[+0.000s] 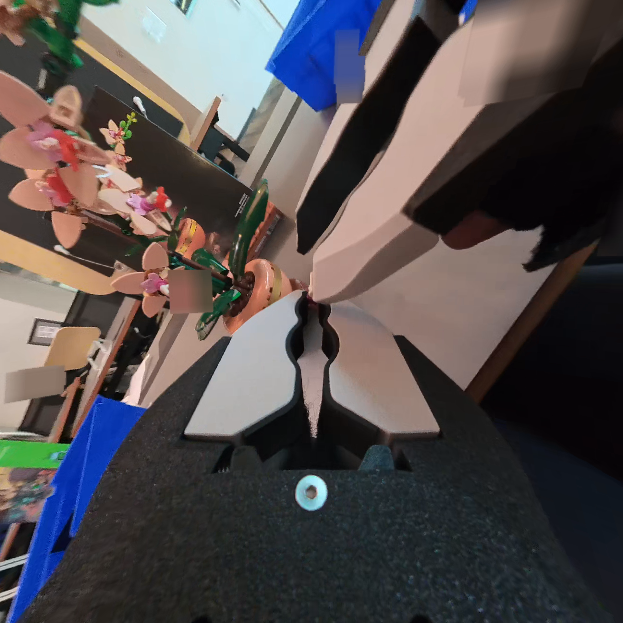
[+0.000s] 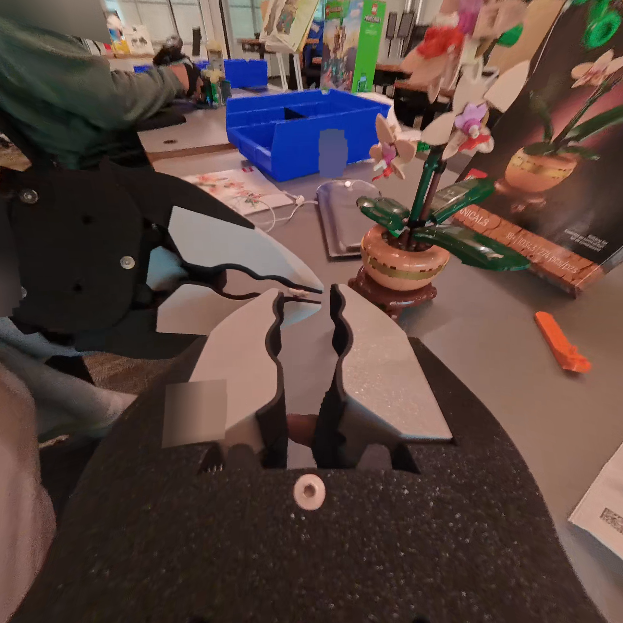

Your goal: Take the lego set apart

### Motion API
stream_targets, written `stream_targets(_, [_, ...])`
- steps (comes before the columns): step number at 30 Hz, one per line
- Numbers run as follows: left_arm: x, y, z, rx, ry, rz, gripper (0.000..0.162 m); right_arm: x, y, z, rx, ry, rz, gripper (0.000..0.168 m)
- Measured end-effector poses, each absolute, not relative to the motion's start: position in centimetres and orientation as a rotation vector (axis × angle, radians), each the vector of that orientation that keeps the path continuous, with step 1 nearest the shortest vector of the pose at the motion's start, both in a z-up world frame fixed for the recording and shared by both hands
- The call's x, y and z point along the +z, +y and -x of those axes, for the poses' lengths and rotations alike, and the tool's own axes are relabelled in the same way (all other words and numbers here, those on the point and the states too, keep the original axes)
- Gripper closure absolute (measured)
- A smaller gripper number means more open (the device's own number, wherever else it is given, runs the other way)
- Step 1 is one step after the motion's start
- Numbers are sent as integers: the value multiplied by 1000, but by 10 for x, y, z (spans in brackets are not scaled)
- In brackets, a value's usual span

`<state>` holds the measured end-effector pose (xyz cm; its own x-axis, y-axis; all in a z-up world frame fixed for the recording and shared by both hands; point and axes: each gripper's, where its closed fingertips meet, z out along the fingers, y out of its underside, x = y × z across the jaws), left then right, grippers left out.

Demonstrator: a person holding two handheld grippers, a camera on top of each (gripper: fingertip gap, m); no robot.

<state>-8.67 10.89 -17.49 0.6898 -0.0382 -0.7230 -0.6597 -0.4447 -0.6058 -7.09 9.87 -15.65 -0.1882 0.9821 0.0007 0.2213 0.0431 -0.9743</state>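
Observation:
The lego orchid stands on the grey table: a tan pot (image 2: 404,259) on a brown base, green leaves and pale flowers (image 2: 392,150). It also shows in the left wrist view (image 1: 261,286). My left gripper (image 1: 312,305) is shut on a small white and red lego piece (image 2: 298,291), just left of the pot's base. In the right wrist view the left gripper (image 2: 318,296) comes in from the left. My right gripper (image 2: 305,295) is open and empty, with its fingertips either side of the left gripper's tips. It shows in the left wrist view (image 1: 308,274) from above.
The orchid's box (image 2: 556,168) stands behind the pot. An orange brick separator (image 2: 563,344) lies to the right. A blue bin (image 2: 303,135), a booklet (image 2: 236,192) and a grey flat device (image 2: 340,219) lie farther back. A white paper (image 2: 603,505) lies near right. A person sits at far left.

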Motion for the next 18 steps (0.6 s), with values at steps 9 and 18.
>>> stream_targets(9, [-214,128,75,884,695,2061,157,-198,129,61,930,-1526,1480,139])
stream_targets(18, [-242,139,61,811,798,2184,157,-251,171,37,731,-1580,1640,165])
